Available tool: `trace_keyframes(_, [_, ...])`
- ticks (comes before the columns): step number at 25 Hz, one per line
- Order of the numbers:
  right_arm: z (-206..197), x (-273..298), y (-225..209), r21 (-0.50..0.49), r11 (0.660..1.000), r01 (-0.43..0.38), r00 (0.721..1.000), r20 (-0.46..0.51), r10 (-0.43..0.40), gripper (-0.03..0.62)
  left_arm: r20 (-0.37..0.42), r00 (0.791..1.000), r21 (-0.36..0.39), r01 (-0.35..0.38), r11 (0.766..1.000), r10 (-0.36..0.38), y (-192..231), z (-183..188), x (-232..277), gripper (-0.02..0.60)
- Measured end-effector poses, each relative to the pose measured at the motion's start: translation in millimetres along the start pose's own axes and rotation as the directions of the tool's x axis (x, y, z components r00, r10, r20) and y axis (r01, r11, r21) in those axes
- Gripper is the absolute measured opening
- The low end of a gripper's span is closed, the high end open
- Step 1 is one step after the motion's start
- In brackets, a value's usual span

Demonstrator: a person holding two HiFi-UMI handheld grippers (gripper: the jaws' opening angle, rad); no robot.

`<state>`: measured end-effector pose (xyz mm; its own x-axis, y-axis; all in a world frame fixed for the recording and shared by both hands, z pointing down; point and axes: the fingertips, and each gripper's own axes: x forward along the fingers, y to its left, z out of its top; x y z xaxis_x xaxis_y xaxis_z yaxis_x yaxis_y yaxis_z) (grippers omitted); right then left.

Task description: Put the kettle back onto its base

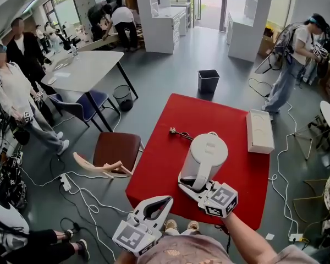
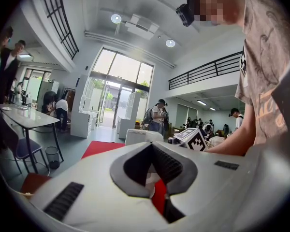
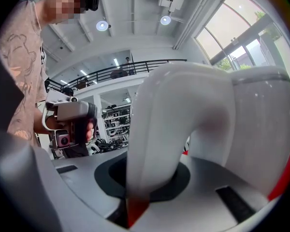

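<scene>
The kettle (image 1: 207, 154) was seen upright over the red table (image 1: 165, 169), its handle (image 3: 174, 129) clamped between the narrowly parted jaws of the right gripper (image 1: 191, 181). The left gripper (image 1: 166, 201) was held closed and empty by the table edge. No base could be made out. It was judged hidden under the kettle, with seating unconfirmed and release still left.

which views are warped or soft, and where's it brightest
Head view: sharp, even daylight, slight bend at edges. Left gripper view: heavy fisheye, dark rim, doorway brightest. Right gripper view: same fisheye, kettle close and soft, window bright upper right.
</scene>
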<state>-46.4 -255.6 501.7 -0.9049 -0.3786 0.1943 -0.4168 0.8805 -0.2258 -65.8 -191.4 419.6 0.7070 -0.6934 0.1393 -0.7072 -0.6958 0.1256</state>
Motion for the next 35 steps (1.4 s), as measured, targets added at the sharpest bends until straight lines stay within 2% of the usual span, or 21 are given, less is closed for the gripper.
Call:
trace_keyframes(25, [-19, 7, 32, -0.108, 0.994, 0.022, 0.999, -0.035, -0.026, 0.067, -0.009, 1.000, -0.021, 0.018, 1.000, -0.018, 2, -3, 0, -0.014])
trace_keyframes(29, [-24, 10, 36, -0.122, 0.992, 0.028, 0.999, -0.039, -0.033, 0.067, -0.041, 0.999, -0.053, 0.016, 0.998, -0.018, 1, -7, -2, -0.014])
trace_keyframes(35, [-31, 12, 42, -0.141, 0.990, 0.020, 0.998, -0.050, -0.028, 0.067, -0.019, 1.000, -0.034, 0.012, 0.999, -0.013, 0, -11, -2, -0.014])
